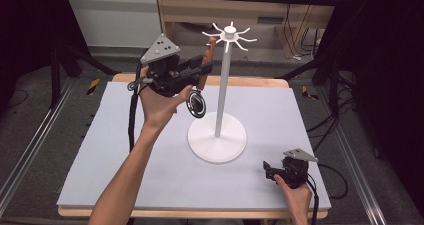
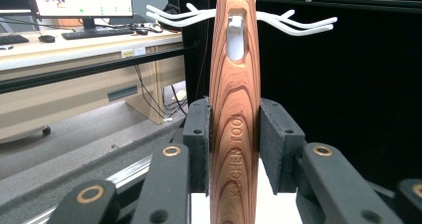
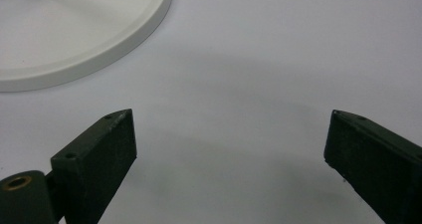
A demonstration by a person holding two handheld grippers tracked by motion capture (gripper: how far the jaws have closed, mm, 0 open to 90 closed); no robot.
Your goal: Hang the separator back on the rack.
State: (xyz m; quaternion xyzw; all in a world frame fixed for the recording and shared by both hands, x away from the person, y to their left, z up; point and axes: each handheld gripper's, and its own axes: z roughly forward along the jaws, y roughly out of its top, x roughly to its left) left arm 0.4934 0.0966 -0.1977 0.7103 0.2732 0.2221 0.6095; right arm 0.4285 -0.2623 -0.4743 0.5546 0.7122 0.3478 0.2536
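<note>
While the left gripper (image 1: 202,67) is raised at eleven o'clock of the white stand (image 1: 218,135), the high view shows it clamping a wooden-handled kitchen tool (image 1: 206,65) whose round black head (image 1: 196,105) hangs below. The right gripper (image 1: 270,170) rests at five o'clock on the pale mat (image 1: 280,110).

In the left gripper view, padded jaws squeeze the grained handle (image 2: 233,109); a white hook (image 2: 235,27) shows through its oval slot.

In the right gripper view, matte jaws stand wide apart, holding nothing, over the smooth mat (image 3: 259,59).

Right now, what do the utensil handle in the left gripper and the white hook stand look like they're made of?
Utensil handle: wood, smooth, with reddish-brown grain bands and engraved lettering. Hook stand: uniform white with a soft sheen, likely painted metal or plastic; the look leaves it open.
</note>
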